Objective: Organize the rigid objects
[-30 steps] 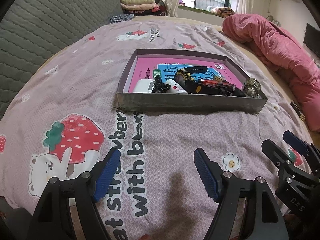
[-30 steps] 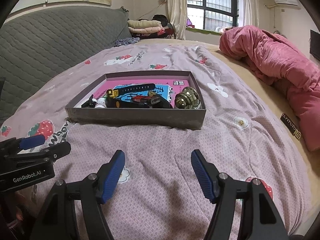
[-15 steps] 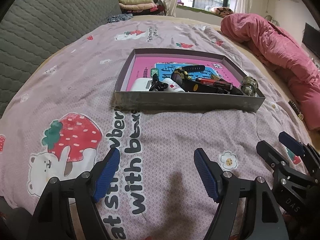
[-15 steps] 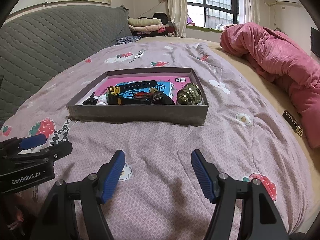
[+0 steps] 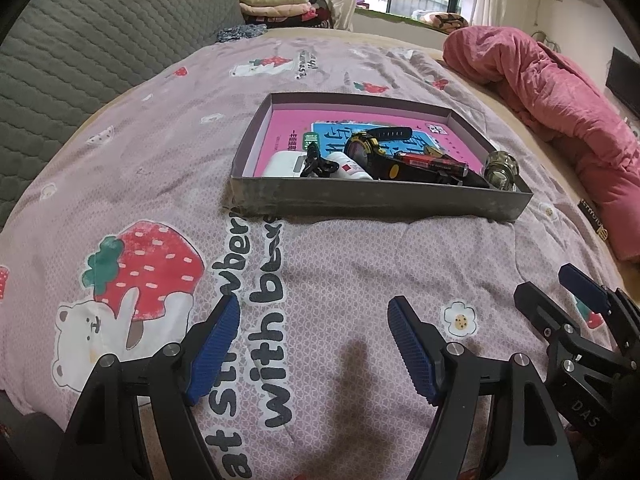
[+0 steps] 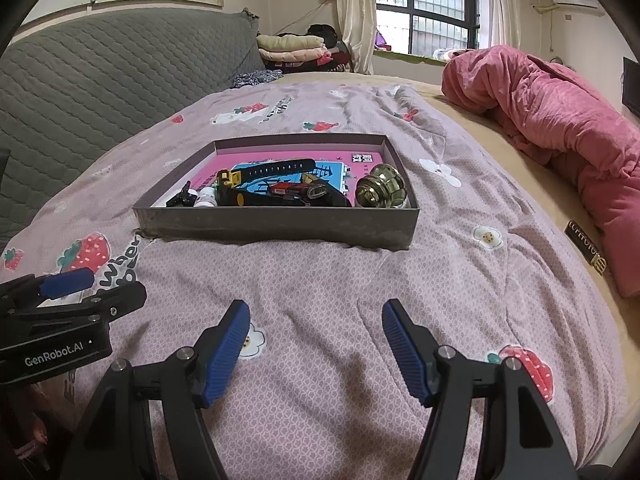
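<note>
Both the left claw [image 5: 314, 336] and right claw [image 6: 316, 334] hang wide open and empty above the bed [image 6: 320, 280], near the box [image 6: 276, 226] holding watch [image 6: 256, 184] and knob [image 6: 382, 190]

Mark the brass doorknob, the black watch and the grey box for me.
brass doorknob [image 6: 381, 191], right wrist view, on its domed top.
black watch [image 5: 362, 149], left wrist view, on its round face.
grey box [image 6: 276, 229], right wrist view, on its near wall.

A rumpled pink quilt [image 6: 560, 120] lies beside the strawberry-print bedspread [image 6: 320, 280] — grey quilted headboard [image 6: 100, 80] behind, folded clothes [image 6: 292, 50] beyond
</note>
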{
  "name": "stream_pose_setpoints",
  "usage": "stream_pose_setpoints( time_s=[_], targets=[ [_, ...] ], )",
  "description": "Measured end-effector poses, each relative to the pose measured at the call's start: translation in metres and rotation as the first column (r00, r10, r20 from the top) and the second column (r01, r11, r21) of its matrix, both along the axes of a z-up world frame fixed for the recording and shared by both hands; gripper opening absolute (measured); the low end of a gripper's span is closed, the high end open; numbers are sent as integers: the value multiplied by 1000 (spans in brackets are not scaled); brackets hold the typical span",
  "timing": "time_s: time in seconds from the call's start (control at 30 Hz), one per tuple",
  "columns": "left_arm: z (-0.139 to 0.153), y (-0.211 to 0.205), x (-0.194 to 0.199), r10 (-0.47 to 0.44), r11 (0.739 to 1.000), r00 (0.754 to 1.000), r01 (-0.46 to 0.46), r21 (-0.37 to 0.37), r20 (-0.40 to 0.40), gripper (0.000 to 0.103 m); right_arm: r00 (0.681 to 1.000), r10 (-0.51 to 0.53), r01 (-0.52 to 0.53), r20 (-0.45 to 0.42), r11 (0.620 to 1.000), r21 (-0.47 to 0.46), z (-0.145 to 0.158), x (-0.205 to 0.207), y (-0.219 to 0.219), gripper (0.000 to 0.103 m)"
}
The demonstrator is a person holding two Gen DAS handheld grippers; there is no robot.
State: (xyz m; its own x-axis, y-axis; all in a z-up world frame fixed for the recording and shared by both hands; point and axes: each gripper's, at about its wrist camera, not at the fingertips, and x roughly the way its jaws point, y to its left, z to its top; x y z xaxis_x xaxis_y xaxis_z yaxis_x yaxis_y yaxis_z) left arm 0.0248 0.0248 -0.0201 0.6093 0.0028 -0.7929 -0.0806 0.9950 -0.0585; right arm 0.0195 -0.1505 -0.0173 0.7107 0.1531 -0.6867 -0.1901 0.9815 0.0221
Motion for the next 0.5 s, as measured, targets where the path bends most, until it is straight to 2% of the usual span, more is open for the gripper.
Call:
stream_pose_setpoints(
  time_s=[0.5],
  targets=[
    [-1,0,0,1,1000,1000,-1,0,-4,77,1000,-2,2,-2,1000,-9,1,-1,0,68]
  ],
)
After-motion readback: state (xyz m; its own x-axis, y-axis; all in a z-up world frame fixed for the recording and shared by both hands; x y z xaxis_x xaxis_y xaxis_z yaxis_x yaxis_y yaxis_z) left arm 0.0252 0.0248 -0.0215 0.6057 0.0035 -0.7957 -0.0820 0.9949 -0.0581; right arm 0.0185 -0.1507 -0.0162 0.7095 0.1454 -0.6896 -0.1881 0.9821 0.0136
